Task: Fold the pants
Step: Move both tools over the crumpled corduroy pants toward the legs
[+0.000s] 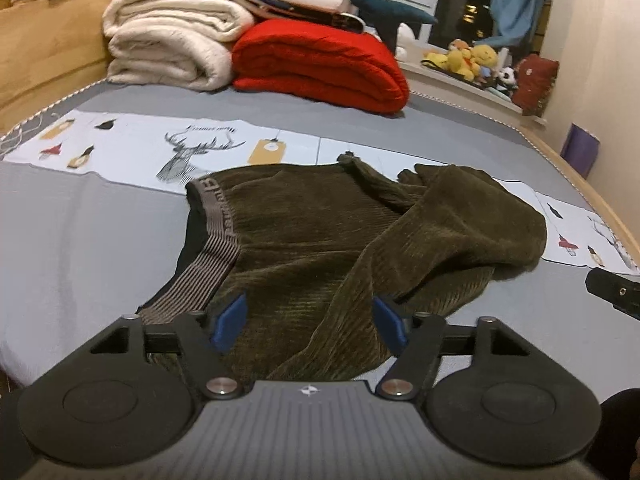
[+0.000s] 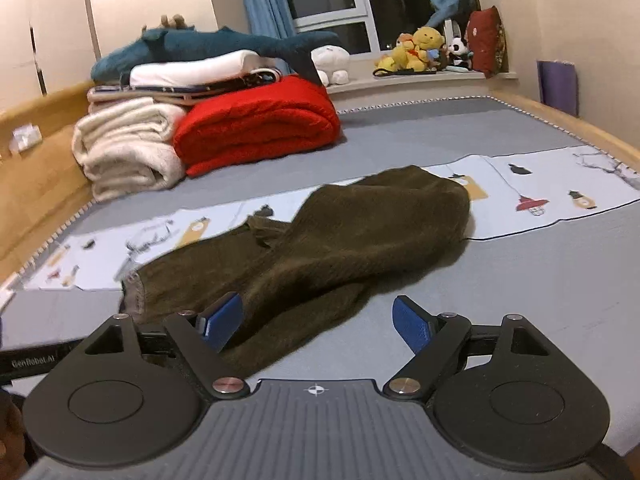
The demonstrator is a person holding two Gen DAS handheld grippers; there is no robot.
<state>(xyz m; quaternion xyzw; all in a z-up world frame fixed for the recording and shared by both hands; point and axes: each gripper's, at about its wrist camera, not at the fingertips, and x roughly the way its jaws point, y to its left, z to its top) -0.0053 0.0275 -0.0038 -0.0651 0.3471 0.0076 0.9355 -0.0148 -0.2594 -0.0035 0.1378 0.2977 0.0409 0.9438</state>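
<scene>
Olive-brown corduroy pants (image 1: 320,240) lie rumpled on the grey bed, with a striped grey waistband (image 1: 208,252) at the left and the legs bunched toward the right. My left gripper (image 1: 310,322) is open, its blue pads either side of the near edge of the pants, just above the cloth. In the right wrist view the pants (image 2: 340,240) stretch from near left to far right. My right gripper (image 2: 318,322) is open over the near edge of a leg, its left pad above cloth and its right pad above bare sheet.
A folded cream blanket (image 1: 168,48) and a red blanket (image 1: 320,64) are stacked at the far end of the bed, with a blue plush shark (image 2: 208,46) on top. A printed cloth strip (image 1: 120,144) crosses the bed. Plush toys (image 2: 420,48) sit on the windowsill. A wooden bed frame (image 2: 36,152) runs along the left.
</scene>
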